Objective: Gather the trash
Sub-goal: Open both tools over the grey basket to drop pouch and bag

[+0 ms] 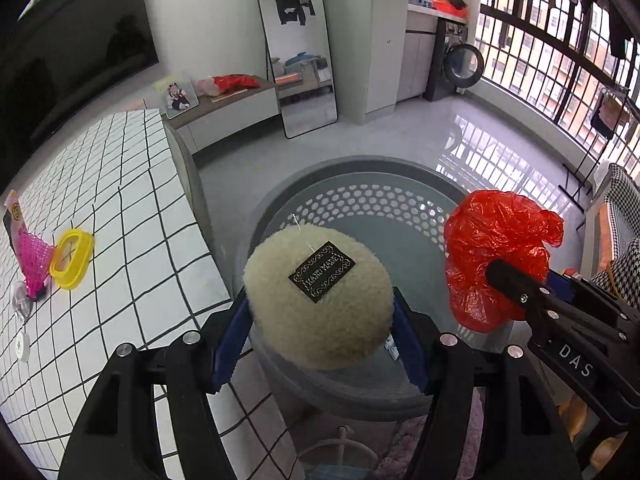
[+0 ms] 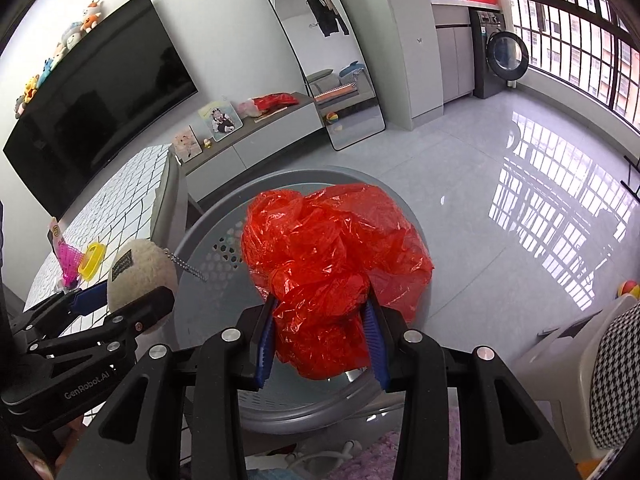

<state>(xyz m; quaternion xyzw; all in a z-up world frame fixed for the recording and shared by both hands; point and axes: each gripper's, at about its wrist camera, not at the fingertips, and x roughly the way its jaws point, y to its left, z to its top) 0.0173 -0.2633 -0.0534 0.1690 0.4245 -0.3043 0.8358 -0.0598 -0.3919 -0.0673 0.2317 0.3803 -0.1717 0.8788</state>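
Grey perforated basket (image 1: 400, 200) sat beside the bench (image 1: 120, 200). Left claw (image 1: 320, 344) clamped a cream plush ball (image 1: 316, 300) over it; right claw (image 2: 322, 340) clamped a red plastic bag (image 2: 332, 256) above it.

Between the blue pads of the black left tool (image 1: 320, 332) sits a cream fluffy ball (image 1: 318, 300) bearing a black label (image 1: 322, 271) with pale ornate lettering. The black right tool (image 2: 322, 336), also blue-padded, grips a bright red crinkled plastic bag (image 2: 332, 256). Below both is a grey basket (image 1: 360, 184) with a hole-pattern wall. Left of the left tool, the desk (image 1: 120, 200) is white with a black grid; on it lie a yellow ring-shaped piece (image 1: 72, 258) and a pink mesh shuttlecock (image 1: 34, 260).
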